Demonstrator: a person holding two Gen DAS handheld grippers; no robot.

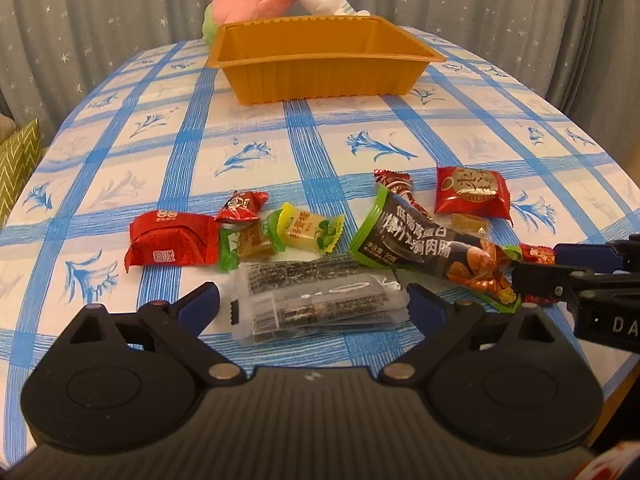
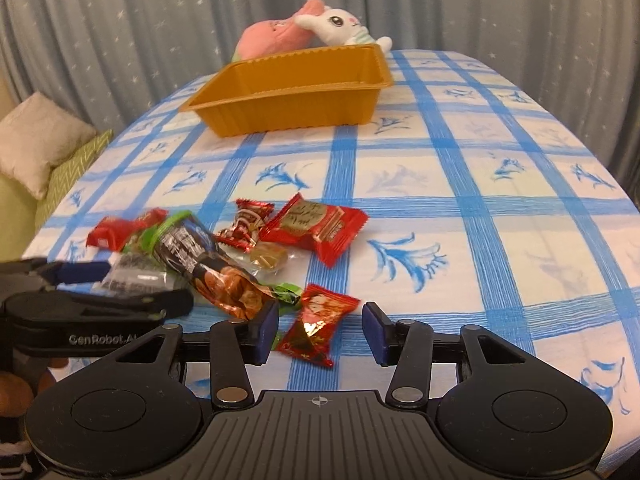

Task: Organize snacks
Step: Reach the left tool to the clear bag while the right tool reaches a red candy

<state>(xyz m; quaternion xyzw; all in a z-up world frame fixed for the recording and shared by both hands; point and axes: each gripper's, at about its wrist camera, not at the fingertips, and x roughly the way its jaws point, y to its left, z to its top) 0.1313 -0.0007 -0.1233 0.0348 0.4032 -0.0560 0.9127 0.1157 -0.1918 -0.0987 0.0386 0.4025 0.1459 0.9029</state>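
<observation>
The tabletop (image 1: pixel 460 128) carries everything, and the orange tray (image 1: pixel 320 72) stands well beyond both sets of jaws with nothing showing inside it, so by my judgement the sorting has not started: every snack is yet to be moved. All of them lie in a loose scatter near the grippers. The left gripper (image 1: pixel 313 307) has its jaws spread wide, and the clear seaweed packet (image 1: pixel 316 304) lies flat between them, its ends close to each blue pad though not pinched. Just beyond and toward the right jaw sits the long dark sausage packet (image 1: pixel 424 248), with the large red packet (image 1: pixel 172 242) beyond the left jaw and the yellow-green candy (image 1: pixel 310 230) straight ahead. The right gripper (image 2: pixel 320 334) is likewise spread, and the small red candy (image 2: pixel 316 324) lies between its jaws, nearer the left one; whether that pad touches the wrapper is hard to tell from this low angle. The square red packet (image 2: pixel 316 226) lies farther ahead.
</observation>
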